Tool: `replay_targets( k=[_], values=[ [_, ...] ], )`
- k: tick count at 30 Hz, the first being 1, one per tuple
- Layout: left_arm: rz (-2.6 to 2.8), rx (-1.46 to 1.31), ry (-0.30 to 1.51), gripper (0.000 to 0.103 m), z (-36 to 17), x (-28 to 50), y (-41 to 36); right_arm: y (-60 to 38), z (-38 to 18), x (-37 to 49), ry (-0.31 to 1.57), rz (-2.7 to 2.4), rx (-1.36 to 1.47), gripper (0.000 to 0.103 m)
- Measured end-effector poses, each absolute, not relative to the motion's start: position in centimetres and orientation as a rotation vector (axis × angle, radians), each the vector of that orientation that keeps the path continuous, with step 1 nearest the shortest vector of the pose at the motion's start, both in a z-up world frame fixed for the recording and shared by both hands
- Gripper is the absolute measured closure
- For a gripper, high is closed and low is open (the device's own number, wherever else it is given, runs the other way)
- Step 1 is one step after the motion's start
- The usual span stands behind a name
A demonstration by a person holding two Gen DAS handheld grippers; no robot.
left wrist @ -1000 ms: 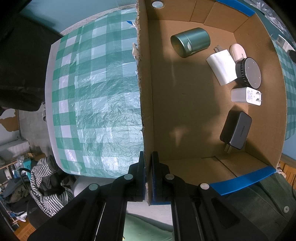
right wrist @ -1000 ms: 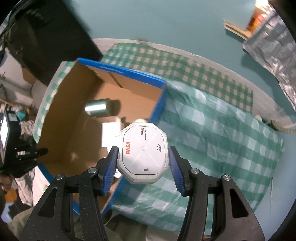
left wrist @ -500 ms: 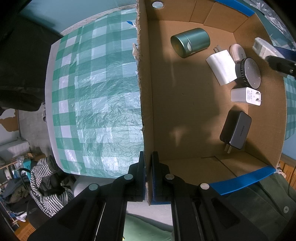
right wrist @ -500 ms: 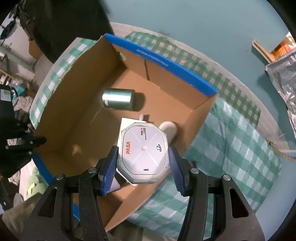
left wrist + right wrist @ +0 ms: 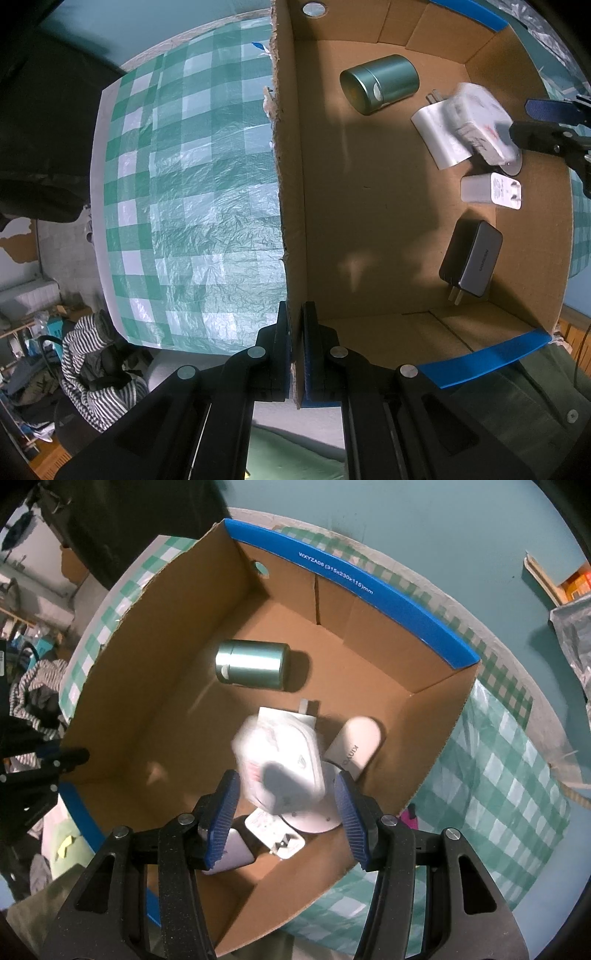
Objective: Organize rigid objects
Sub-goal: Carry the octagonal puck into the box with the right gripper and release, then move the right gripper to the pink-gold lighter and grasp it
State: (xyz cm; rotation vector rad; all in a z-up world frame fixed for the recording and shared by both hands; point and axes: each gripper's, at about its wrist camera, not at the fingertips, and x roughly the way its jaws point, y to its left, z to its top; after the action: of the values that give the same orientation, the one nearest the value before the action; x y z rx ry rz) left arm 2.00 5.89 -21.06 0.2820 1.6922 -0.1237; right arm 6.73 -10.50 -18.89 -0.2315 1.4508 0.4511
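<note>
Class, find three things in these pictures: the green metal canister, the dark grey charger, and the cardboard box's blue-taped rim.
green metal canister (image 5: 253,664), right wrist view, on its curved side.
dark grey charger (image 5: 474,256), left wrist view, on its lettered face.
blue-taped rim (image 5: 354,585), right wrist view, on the printed strip.

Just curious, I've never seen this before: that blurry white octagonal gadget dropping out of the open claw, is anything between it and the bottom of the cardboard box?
Yes. The white octagonal gadget falls onto things already there: a flat white charger and a round disc, not bare floor of the cardboard box.
</note>
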Motion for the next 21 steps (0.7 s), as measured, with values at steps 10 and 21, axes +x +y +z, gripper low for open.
replay_targets(
  k=[10, 21],
  values=[
    [-0.124, 0.282, 1.692, 0.098, -21.1, 1.9, 5.8, -12.2, -17.0, 6.8, 1.416, 0.425, -0.184, 0.049],
    [-0.126, 0.293, 1.691, 0.098, -21.0, 1.8, 5.9, -14.6, -15.0, 6.4, 1.378, 0.386, -0.162, 0.049]
  ],
)
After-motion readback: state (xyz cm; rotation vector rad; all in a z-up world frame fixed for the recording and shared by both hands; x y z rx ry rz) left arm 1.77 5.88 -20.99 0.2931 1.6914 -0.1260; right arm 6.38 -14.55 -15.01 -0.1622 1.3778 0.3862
